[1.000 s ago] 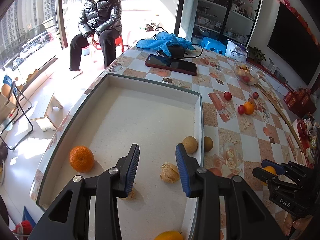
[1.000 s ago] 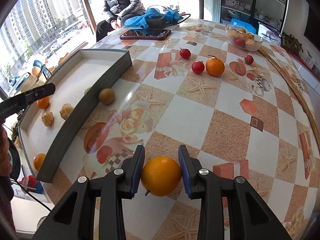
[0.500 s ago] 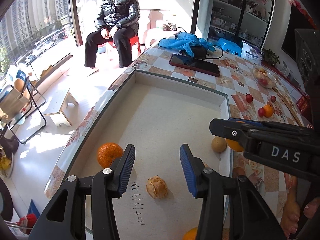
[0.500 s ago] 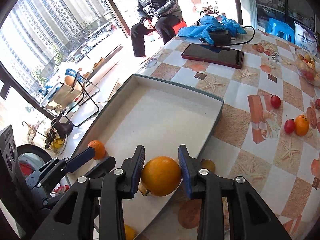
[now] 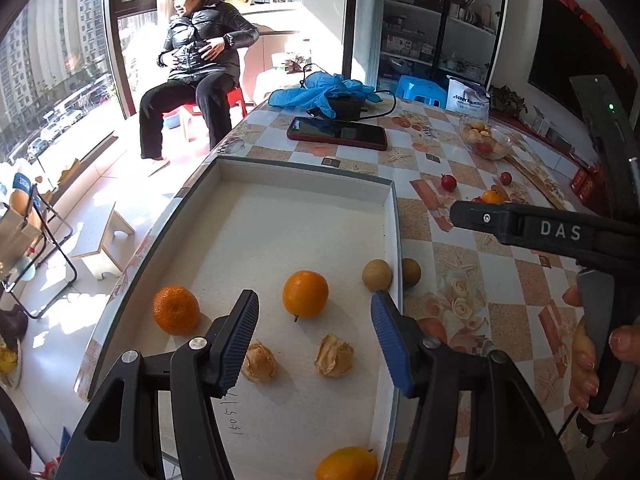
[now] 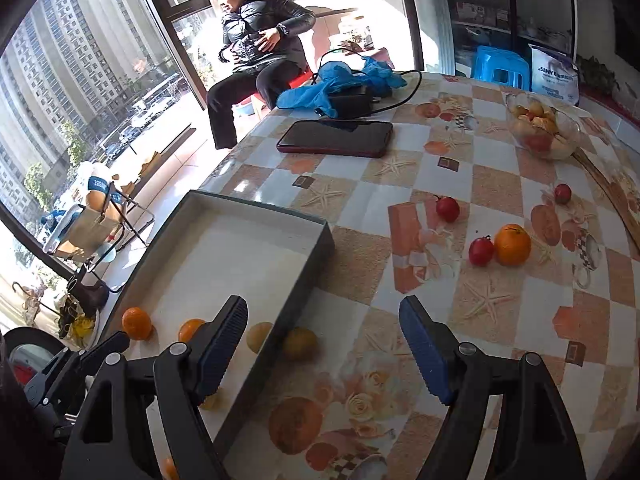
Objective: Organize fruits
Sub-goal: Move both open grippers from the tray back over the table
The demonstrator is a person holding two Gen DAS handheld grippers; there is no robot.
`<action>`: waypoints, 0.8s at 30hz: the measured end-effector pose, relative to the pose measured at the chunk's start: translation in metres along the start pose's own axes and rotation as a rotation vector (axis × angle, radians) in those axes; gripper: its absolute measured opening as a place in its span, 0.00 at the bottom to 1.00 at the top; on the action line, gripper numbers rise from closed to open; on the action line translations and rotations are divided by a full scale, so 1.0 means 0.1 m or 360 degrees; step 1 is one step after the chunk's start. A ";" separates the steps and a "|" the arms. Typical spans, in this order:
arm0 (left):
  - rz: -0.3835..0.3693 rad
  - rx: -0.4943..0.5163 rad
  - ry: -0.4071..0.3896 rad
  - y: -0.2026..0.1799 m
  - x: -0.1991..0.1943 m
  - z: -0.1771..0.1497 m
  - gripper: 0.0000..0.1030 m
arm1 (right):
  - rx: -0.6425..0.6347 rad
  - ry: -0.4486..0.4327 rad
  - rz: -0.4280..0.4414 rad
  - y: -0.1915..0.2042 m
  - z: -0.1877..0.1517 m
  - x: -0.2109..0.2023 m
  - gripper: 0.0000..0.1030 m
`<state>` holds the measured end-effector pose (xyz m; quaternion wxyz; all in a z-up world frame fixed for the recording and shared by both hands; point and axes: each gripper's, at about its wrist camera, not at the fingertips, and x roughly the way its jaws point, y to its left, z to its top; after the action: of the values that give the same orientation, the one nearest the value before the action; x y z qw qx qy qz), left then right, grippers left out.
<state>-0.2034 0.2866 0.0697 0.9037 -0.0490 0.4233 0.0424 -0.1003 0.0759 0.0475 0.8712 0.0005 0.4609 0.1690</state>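
A white tray holds the smooth orange just ahead of my left gripper, whose jaws are opening with nothing between them. Also in the tray are a tangerine, two papery husked fruits, a brown round fruit and another orange at the near end. My right gripper hovers over the tray's right wall, jaws opening and empty. A second brown fruit lies on the table just outside that wall. Farther right lie an orange and small red fruits.
A phone, a blue cloth with a black charger and a glass bowl of fruit stand at the table's far side. A person sits by the window beyond the table. A hand holds the right gripper's handle.
The right gripper carried the orange from the table over the tray and let it go; the orange now lies in the tray. Both grippers' jaws have widened.
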 end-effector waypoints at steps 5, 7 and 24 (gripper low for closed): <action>-0.0180 0.0141 0.0076 -0.64 0.03 -0.16 0.61 | 0.0104 0.0051 -0.0270 -0.79 -0.37 -0.09 0.77; -0.0165 0.0129 0.0126 -0.86 0.13 -0.27 0.61 | 0.0159 0.0071 -0.0323 -1.06 -0.56 -0.12 0.77; 0.0259 -0.0107 0.0131 -1.14 1.07 0.12 0.69 | 0.0062 -0.0064 -0.0369 -1.37 -1.12 -0.34 0.97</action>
<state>-0.1126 0.1786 0.0005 0.8769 -0.0465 0.4610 0.1279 -0.1673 -0.0803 -0.0108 0.8939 -0.0326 0.4434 0.0581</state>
